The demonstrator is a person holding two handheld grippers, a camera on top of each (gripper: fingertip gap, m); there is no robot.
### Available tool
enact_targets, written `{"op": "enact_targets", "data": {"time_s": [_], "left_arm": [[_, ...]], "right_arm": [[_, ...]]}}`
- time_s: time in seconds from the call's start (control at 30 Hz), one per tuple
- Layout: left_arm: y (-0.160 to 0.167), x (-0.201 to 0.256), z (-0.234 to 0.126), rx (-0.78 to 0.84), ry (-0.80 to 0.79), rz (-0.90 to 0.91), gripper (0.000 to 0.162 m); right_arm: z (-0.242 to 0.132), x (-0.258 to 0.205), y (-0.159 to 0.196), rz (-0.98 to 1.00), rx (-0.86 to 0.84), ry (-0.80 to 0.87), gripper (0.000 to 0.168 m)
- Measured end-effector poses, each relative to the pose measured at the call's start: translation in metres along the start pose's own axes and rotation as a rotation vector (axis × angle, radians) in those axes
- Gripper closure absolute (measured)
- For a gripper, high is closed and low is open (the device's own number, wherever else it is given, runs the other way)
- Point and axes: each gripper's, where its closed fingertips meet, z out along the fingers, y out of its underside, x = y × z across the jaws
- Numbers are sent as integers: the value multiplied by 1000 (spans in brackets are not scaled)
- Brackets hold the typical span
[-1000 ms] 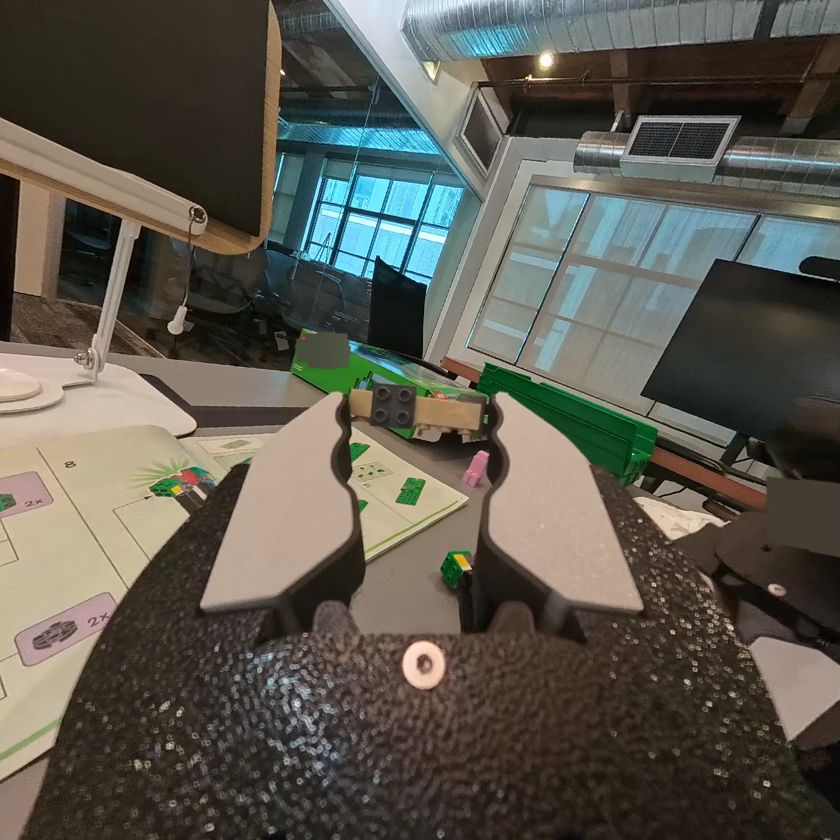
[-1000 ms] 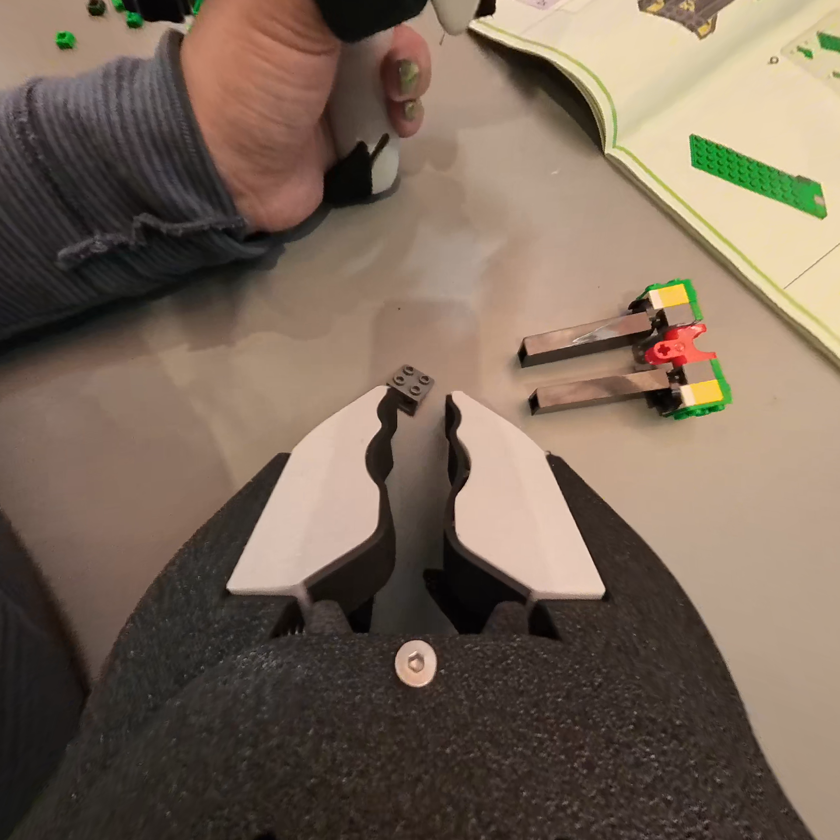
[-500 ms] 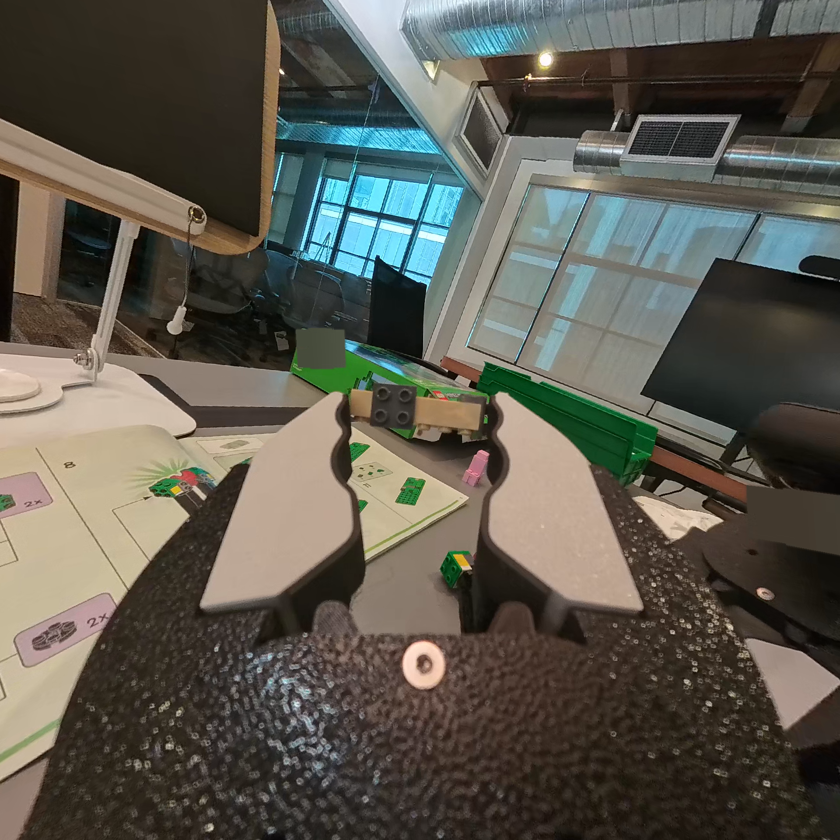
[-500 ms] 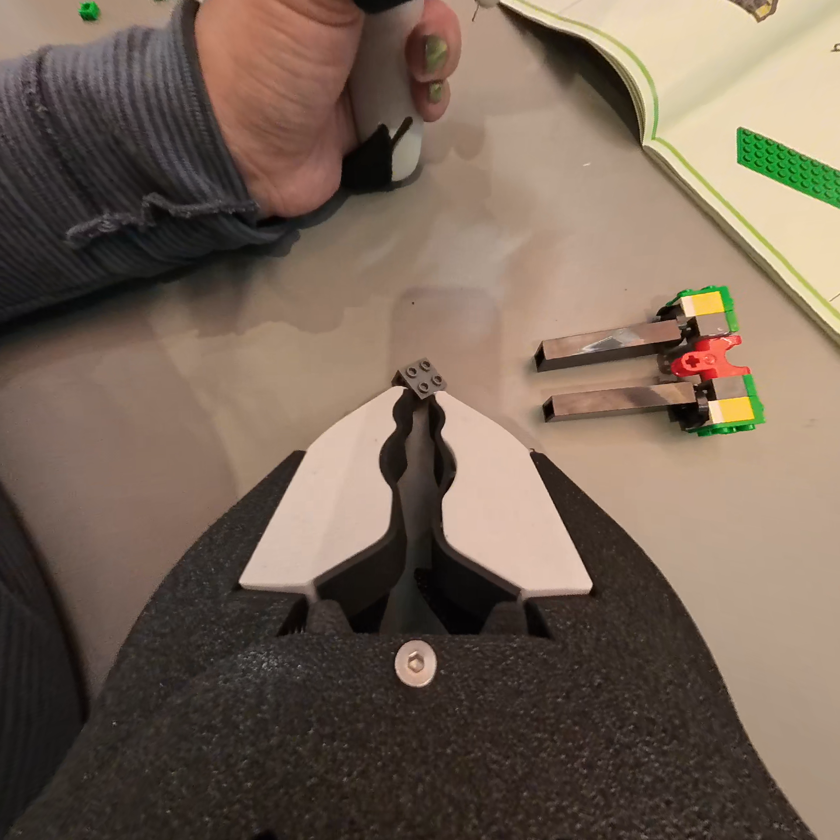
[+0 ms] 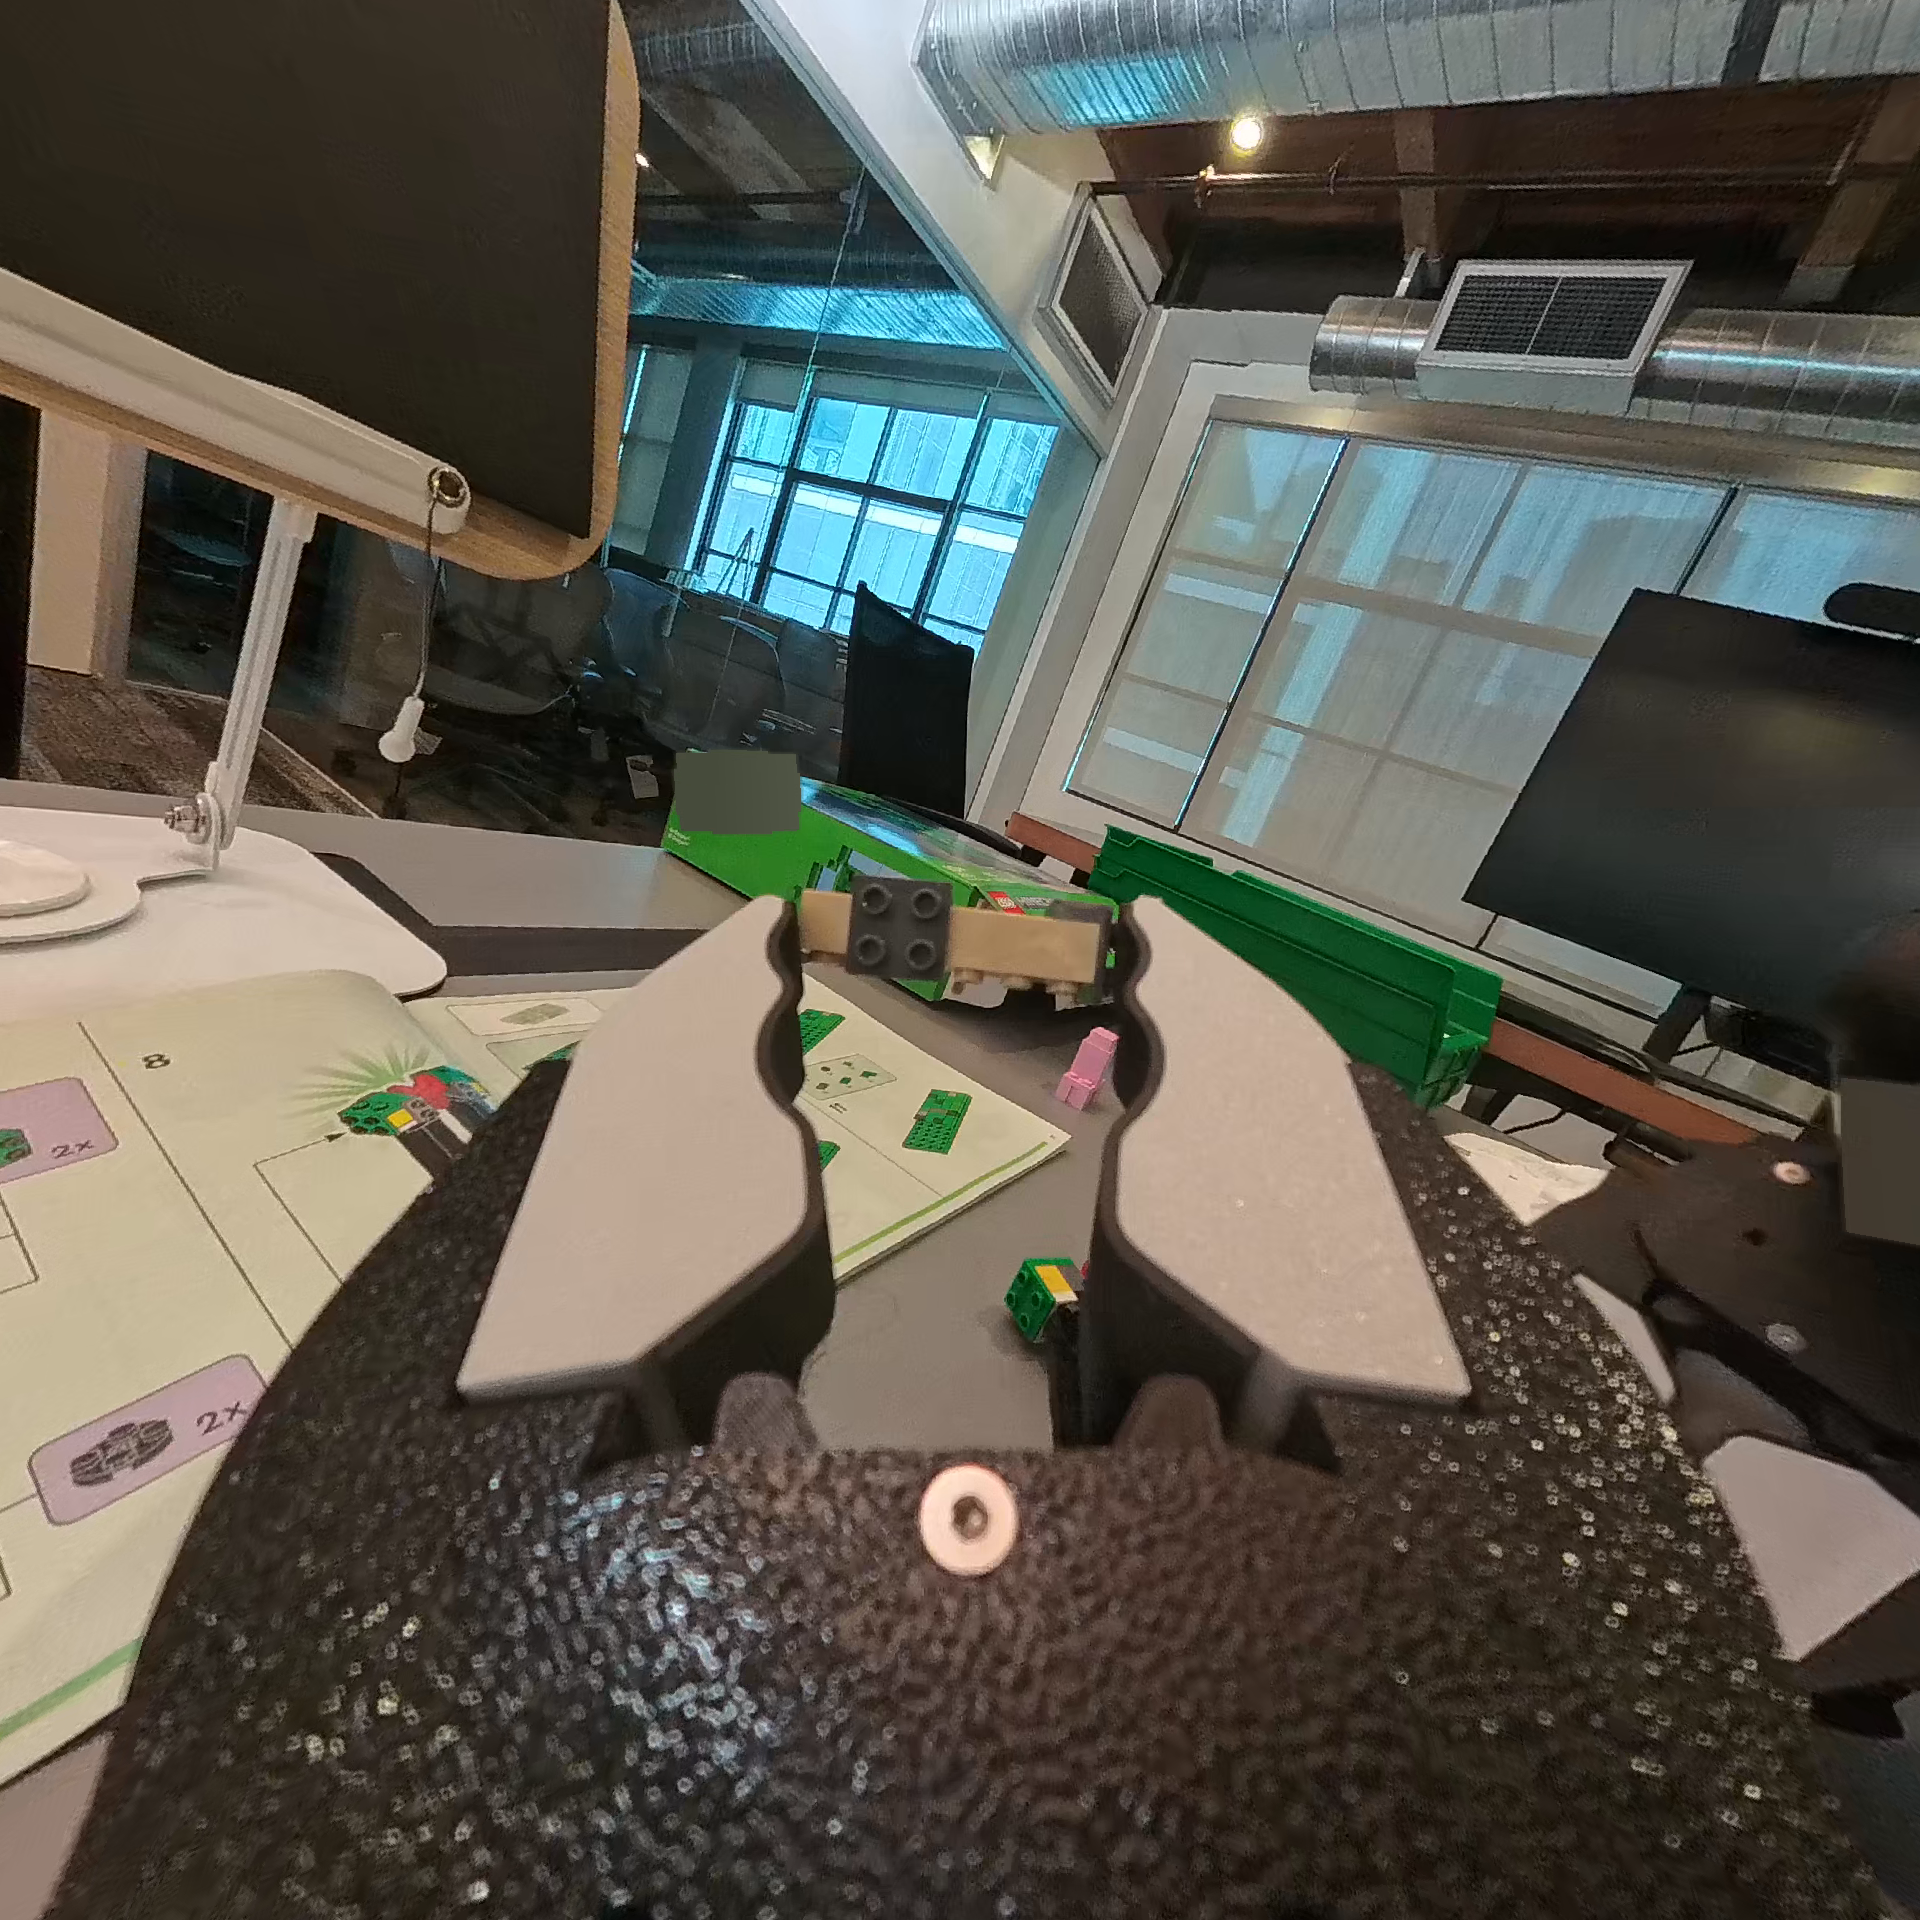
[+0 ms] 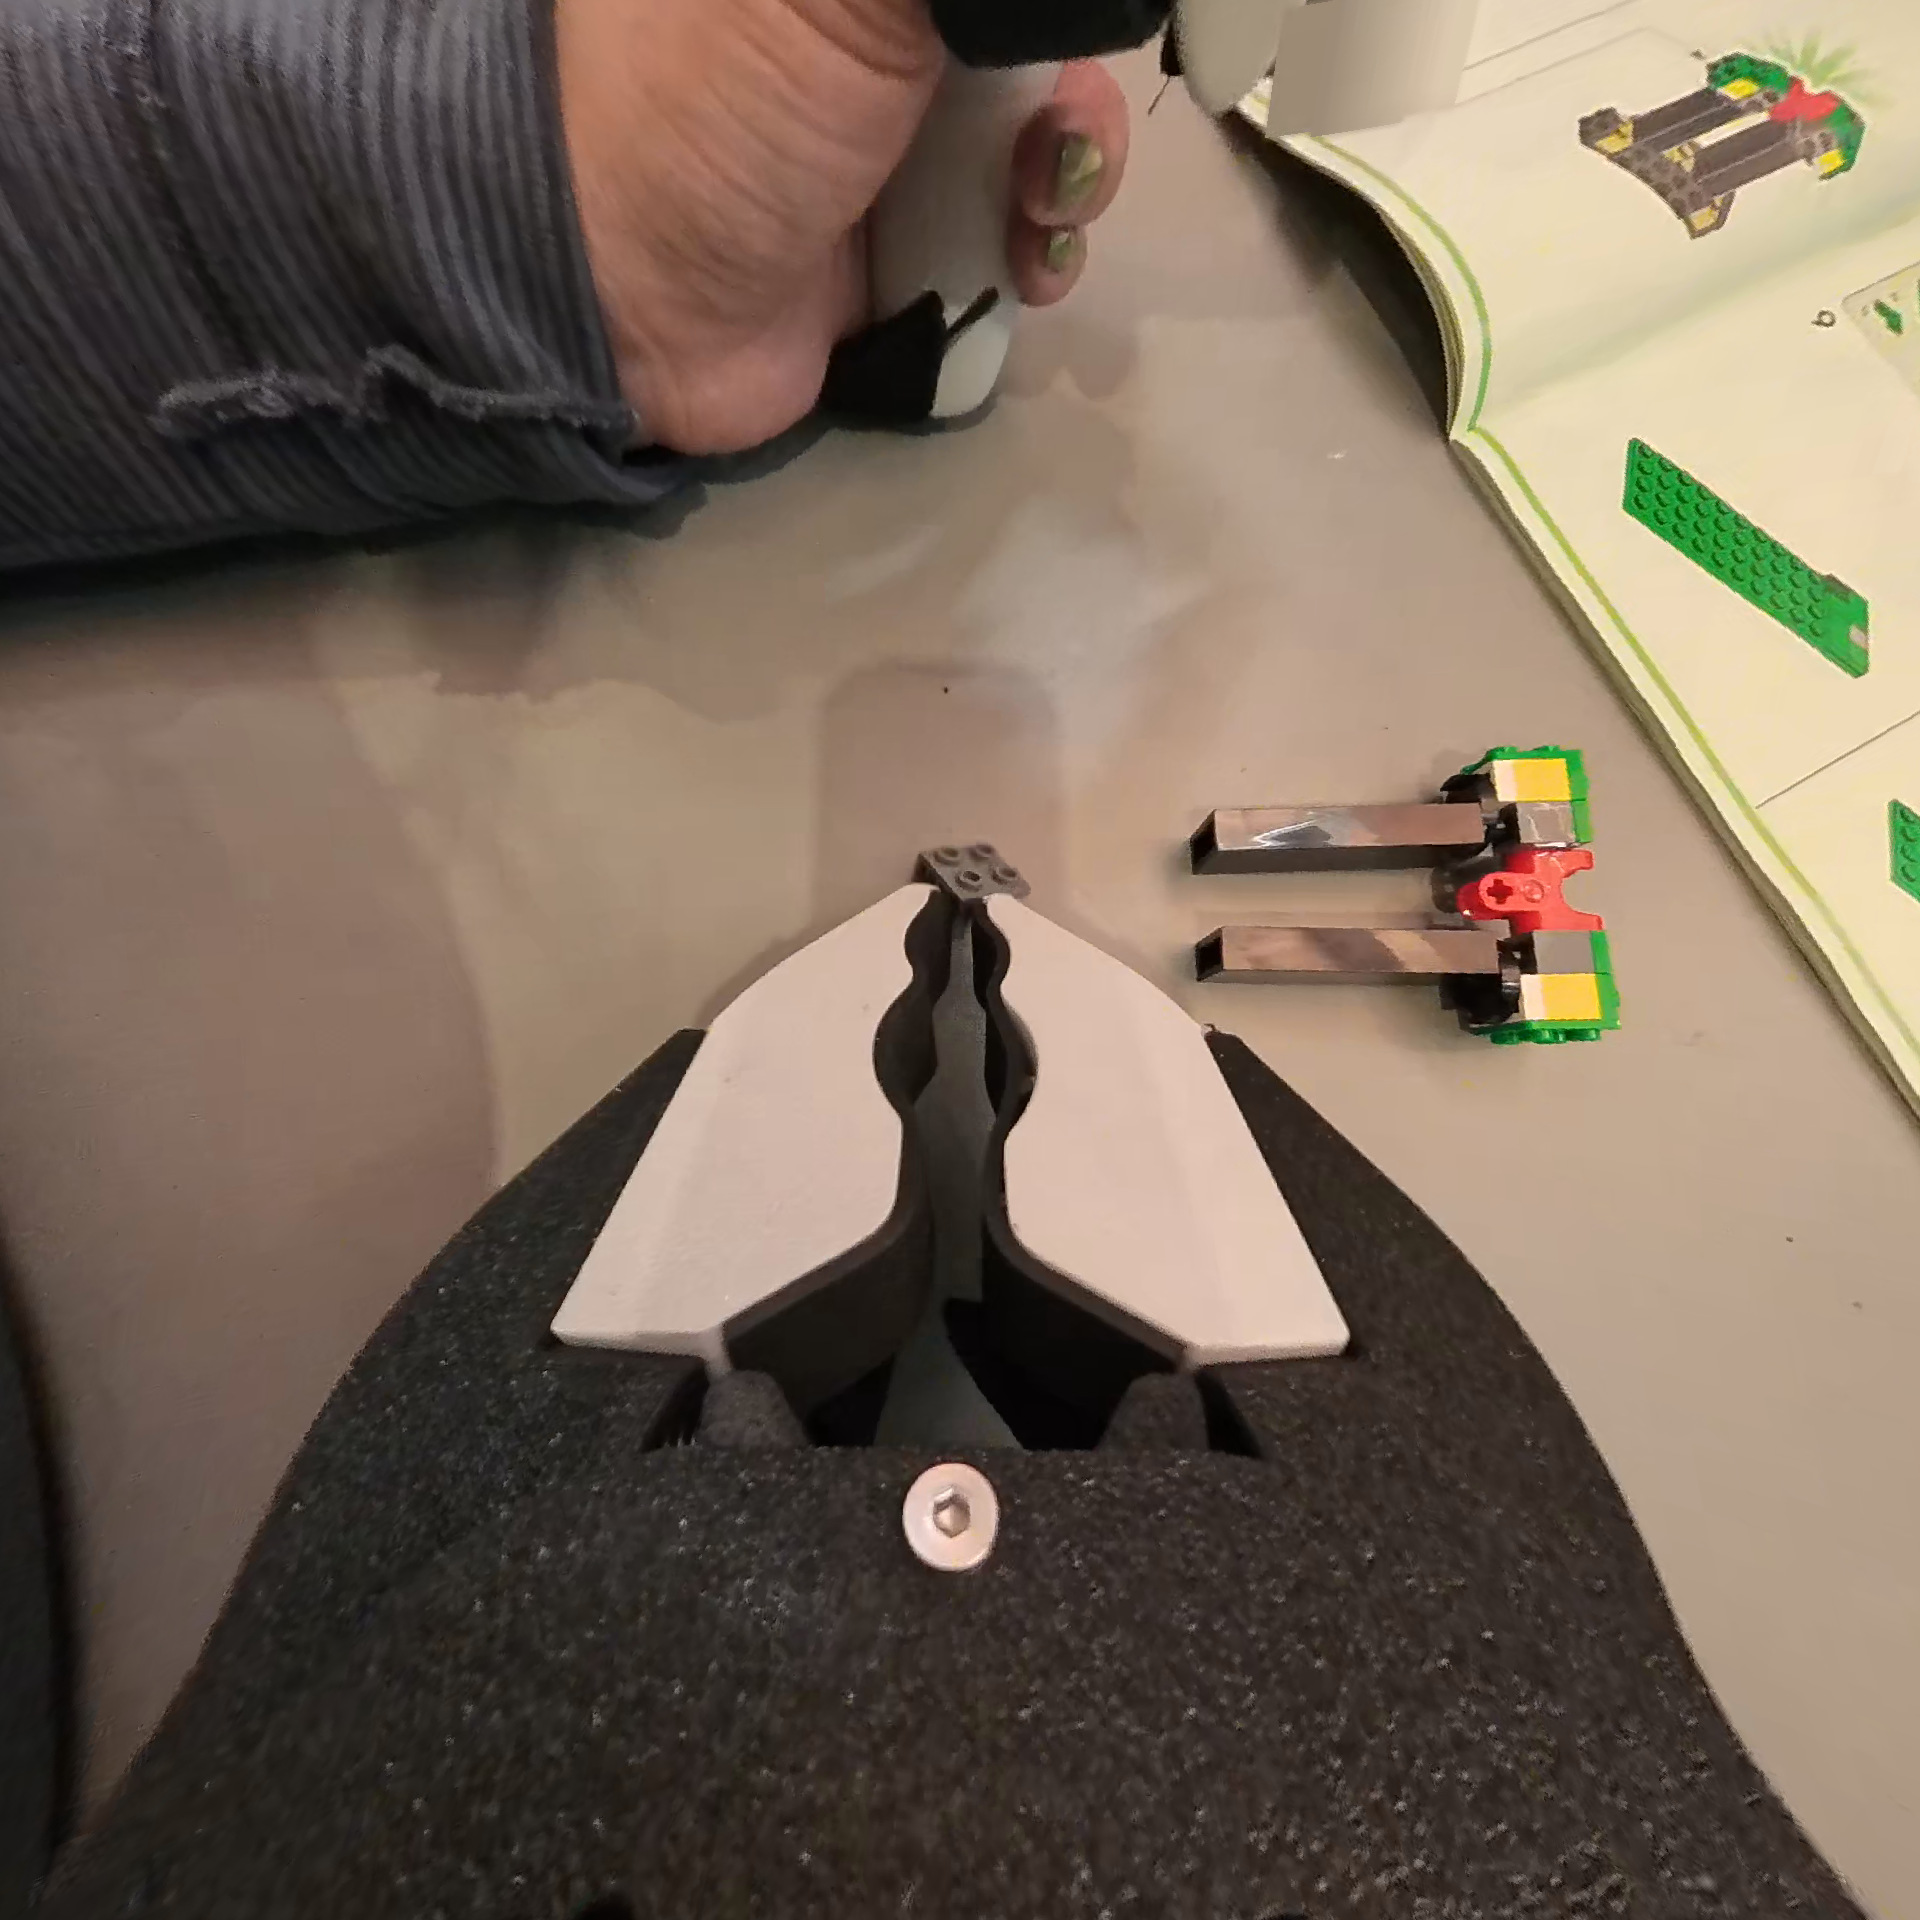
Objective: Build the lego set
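Observation:
My left gripper [image 5: 951,940] is shut on a tan bar with a dark grey 2x2 plate on it [image 5: 900,923], held up in the air above the table. My right gripper [image 6: 971,902] is shut on a small dark grey 2x2 plate [image 6: 974,868], pinched at the fingertips just above the grey table [image 6: 416,935]. A built piece of two black beams with a red connector and green-yellow ends [image 6: 1455,894] lies on the table to the right of it. That piece shows partly in the left wrist view [image 5: 1042,1291].
The open instruction booklet [image 6: 1662,416] lies at the right; it also shows in the left wrist view [image 5: 187,1195]. A person's hand [image 6: 790,208] in a grey sleeve holds the left gripper's handle. A green box [image 5: 914,852], green trays [image 5: 1299,956] and a pink figure [image 5: 1086,1070] stand farther back. The left gripper's tips are roughly 20 cm from the right gripper's.
My right gripper has closed from open onto the small dark grey plate and has drawn back a little with it. The left gripper holds still with its tan bar.

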Motion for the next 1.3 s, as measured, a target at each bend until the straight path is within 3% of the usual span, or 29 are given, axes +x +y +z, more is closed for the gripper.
{"op": "enact_targets", "data": {"time_s": [0.13, 0.33, 0.57, 0.67, 0.9, 1.0, 1.03, 1.1, 1.2, 1.3], "left_arm": [[0, 0, 0, 0, 0, -1, 105], [0, 0, 0, -3, 1, 1, 105], [1, 1, 1, -6, 4, 0, 105], [0, 0, 1, -3, 4, -6, 105], [3, 4, 2, -21, 20, 13, 105], [4, 4, 3, -25, 21, 19, 105], [4, 4, 2, -24, 21, 17, 105], [3, 4, 2, -20, 19, 13, 105], [2, 3, 1, -10, 16, 6, 105], [2, 5, 0, 2, 23, -7, 105]], "right_arm": [[-1, 4, 2, 10, -18, 49, 158], [5, 4, 6, 229, -56, 2, 137], [11, 4, 2, 225, -94, 7, 149], [10, -2, 2, 50, -134, -67, 150], [-17, -30, 29, -782, -96, -568, 150], [-21, -29, 34, -816, -195, -663, 148], [-22, -28, 35, -815, -233, -672, 138], [-21, -26, 32, -785, -251, -639, 127], [-24, -25, 16, -643, -167, -524, 127], [-22, -10, 0, -359, -64, -220, 137]]}}
